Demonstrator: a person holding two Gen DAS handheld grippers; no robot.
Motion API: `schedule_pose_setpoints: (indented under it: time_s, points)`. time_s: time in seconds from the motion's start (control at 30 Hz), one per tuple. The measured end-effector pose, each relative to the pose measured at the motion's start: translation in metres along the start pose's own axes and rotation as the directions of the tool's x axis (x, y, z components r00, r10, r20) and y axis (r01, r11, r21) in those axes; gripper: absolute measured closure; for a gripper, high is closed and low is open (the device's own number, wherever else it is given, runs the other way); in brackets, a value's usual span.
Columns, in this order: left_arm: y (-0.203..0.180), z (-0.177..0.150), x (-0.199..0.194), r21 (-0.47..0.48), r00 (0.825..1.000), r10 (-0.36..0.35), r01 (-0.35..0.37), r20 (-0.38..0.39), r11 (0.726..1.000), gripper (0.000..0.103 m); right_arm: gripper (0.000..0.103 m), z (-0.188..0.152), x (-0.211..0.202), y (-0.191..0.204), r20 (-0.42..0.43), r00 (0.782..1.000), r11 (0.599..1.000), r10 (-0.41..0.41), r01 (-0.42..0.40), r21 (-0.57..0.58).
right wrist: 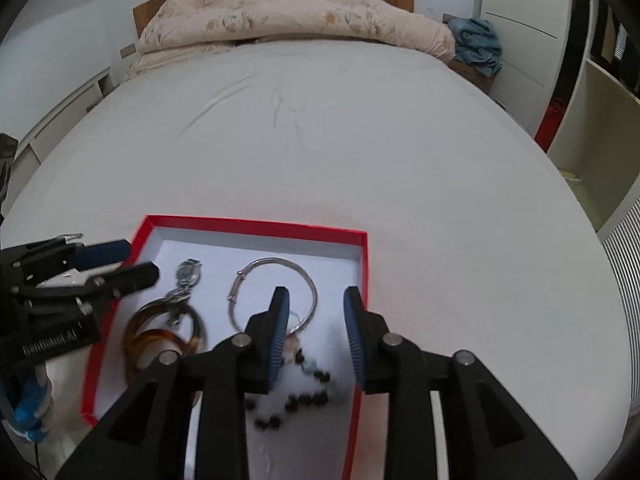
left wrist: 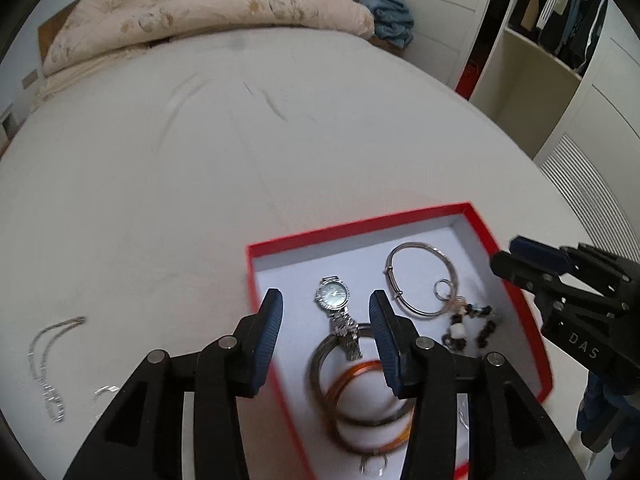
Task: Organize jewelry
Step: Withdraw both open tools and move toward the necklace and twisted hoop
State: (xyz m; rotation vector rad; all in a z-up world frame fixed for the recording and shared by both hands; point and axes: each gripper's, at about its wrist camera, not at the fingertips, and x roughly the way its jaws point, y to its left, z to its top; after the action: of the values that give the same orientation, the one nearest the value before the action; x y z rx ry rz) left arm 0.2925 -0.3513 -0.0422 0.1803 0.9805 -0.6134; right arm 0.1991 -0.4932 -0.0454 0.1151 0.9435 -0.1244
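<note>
A red box (left wrist: 516,288) with a white floor lies on the bed; it also shows in the right wrist view (right wrist: 256,225). Inside lie a silver watch (left wrist: 335,300), a silver bangle (left wrist: 422,282), amber and dark bangles (left wrist: 362,404) and a dark bead bracelet (left wrist: 466,330). My left gripper (left wrist: 326,334) is open and empty over the box's left wall. My right gripper (right wrist: 318,332) is open and empty above the bead bracelet (right wrist: 308,396), near the box's right wall. A silver chain necklace (left wrist: 50,364) lies on the sheet left of the box.
The bed (right wrist: 320,140) stretches ahead with a folded quilt (right wrist: 296,24) at the headboard. A blue cloth (right wrist: 478,46) lies at the far right corner. Wardrobe shelves (left wrist: 540,80) stand to the right of the bed.
</note>
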Motion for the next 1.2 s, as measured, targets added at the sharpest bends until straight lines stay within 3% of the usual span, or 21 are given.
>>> schedule_pose_setpoints:
  time_s: [0.13,0.53,0.63,1.0,1.2]
  points:
    - [0.012,-0.015,-0.042,-0.036,0.998,0.049,-0.048,0.030,0.998,0.046,0.076,-0.007,-0.034,0.008,0.011,1.000,1.000,0.005,-0.005,-0.006]
    - [0.074,-0.119,-0.188,-0.139,0.970,0.233,-0.222,0.067,0.965,0.042,0.076,-0.040,-0.137,0.074,0.063,0.993,0.995,0.099,-0.097,-0.031]
    - [0.085,-0.144,-0.227,-0.186,0.954,0.285,-0.266,0.089,0.946,0.034,0.076,-0.052,-0.159,0.095,0.081,0.988,0.991,0.131,-0.128,-0.034]
    - [0.090,-0.211,-0.326,-0.227,0.888,0.417,-0.373,0.193,0.900,0.031,0.067,-0.088,-0.221,0.159,0.129,0.975,0.981,0.182,-0.171,-0.092]
    - [0.087,-0.239,-0.356,-0.248,0.871,0.437,-0.382,0.224,0.890,0.030,0.067,-0.103,-0.248,0.177,0.153,0.968,0.977,0.199,-0.182,-0.114]
